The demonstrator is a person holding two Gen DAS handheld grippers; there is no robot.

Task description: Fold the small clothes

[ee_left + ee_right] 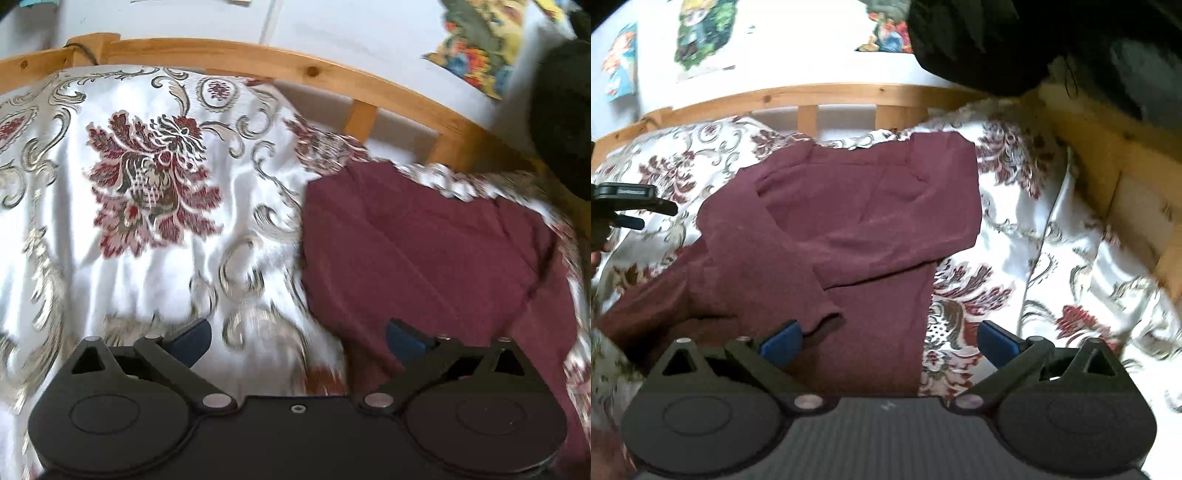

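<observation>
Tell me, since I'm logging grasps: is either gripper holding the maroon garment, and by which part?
Nothing is held. The left gripper and right gripper are both open above the maroon garment, which lies free on the bedspread.

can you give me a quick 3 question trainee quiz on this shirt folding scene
1. True or false: the left tool is shut on the maroon shirt.
2. Multiple choice: what does the shirt lie on? A) a bare wooden floor B) a white bedspread with red floral print C) a glass table
3. Fill in: in the right wrist view, one sleeve is folded across the shirt's ____.

Key
1. False: both the left tool and the right tool are open and hold nothing.
2. B, with a wooden bed frame behind it.
3. Body: the cuff ends near the right tool's left fingertip.
</observation>
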